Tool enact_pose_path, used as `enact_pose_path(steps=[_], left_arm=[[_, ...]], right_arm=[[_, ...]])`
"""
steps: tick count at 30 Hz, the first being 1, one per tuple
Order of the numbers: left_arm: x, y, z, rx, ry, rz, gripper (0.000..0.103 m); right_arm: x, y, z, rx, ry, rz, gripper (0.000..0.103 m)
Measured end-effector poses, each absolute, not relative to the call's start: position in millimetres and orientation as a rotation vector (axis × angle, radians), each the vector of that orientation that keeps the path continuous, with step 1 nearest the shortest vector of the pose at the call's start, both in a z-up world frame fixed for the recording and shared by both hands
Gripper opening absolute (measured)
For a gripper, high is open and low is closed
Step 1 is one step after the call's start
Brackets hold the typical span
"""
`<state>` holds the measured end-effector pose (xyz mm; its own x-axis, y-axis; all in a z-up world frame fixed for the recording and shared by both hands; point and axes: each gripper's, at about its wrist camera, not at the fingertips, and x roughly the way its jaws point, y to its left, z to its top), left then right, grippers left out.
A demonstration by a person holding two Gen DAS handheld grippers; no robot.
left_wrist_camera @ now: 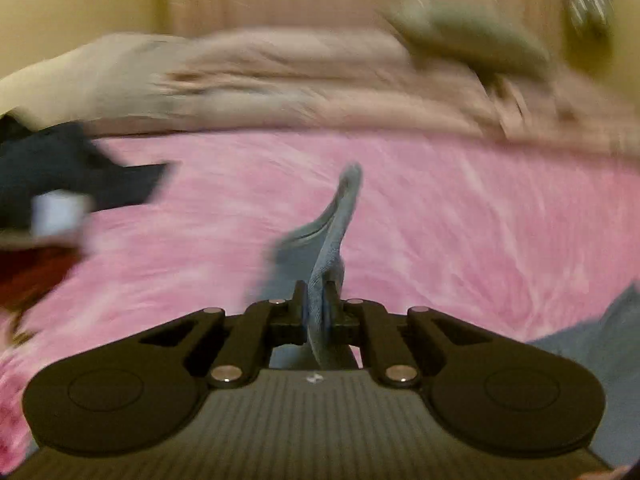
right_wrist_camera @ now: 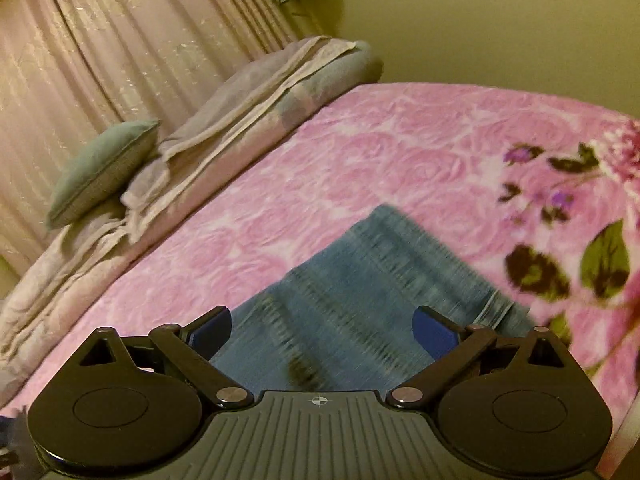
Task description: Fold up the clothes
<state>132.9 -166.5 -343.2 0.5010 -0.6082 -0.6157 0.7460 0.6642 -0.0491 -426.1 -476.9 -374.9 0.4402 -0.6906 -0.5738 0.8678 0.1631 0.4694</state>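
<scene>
One denim edge (left_wrist_camera: 334, 236) (long axis away) in left jaws.

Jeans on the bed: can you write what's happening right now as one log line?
step: fold jeans | left gripper: shut on jeans edge, lifted | right gripper: open above jeans | surface: pink blanket

A home bedroom: bed under a pink rose-patterned blanket (right_wrist_camera: 400, 152), folded bedding (right_wrist_camera: 224, 128) and a green cushion (right_wrist_camera: 100, 168) along pleated curtains (right_wrist_camera: 100, 40).
</scene>
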Motion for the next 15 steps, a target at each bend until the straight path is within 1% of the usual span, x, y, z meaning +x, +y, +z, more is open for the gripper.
enact_pose_path(steps=[2,4,6,8,10,11,12,13,14,15], left_arm=[[149,-90,-329,0.095,0.659,-0.750,0.007],[161,-26,-333,-0.020,0.721,-0.663,0.007],[168,27,-356,-0.093,0.822,-0.554,0.010],[174,80,-380,-0.166,0.918,-0.447,0.010],[165,110,-397,-0.239,0.962,-0.430,0.010],[159,120,-403,-0.280,0.978,-0.445,0.010],[155,123,-408,-0.316,0.995,-0.468,0.013],[151,124,-412,-0.351,1.010,-0.501,0.015],[149,122,-415,-0.382,1.025,-0.544,0.016],[148,119,-414,-0.397,1.033,-0.579,0.016]], right_arm=[[-417,-465,-374,0.850,0.251,-1.094,0.099],[-405,-449,-375,0.873,0.245,-1.041,0.099],[-389,-431,-379,0.942,0.217,-0.965,0.099],[-369,-405,-387,1.044,0.190,-0.848,0.099],[-347,-375,-396,1.158,0.167,-0.716,0.099],[-336,-360,-401,1.213,0.156,-0.649,0.097],[-327,-346,-406,1.269,0.141,-0.586,0.080],[-316,-333,-413,1.344,0.132,-0.530,0.071],[-306,-321,-421,1.421,0.125,-0.475,0.068],[-295,-308,-429,1.498,0.117,-0.418,0.068]])
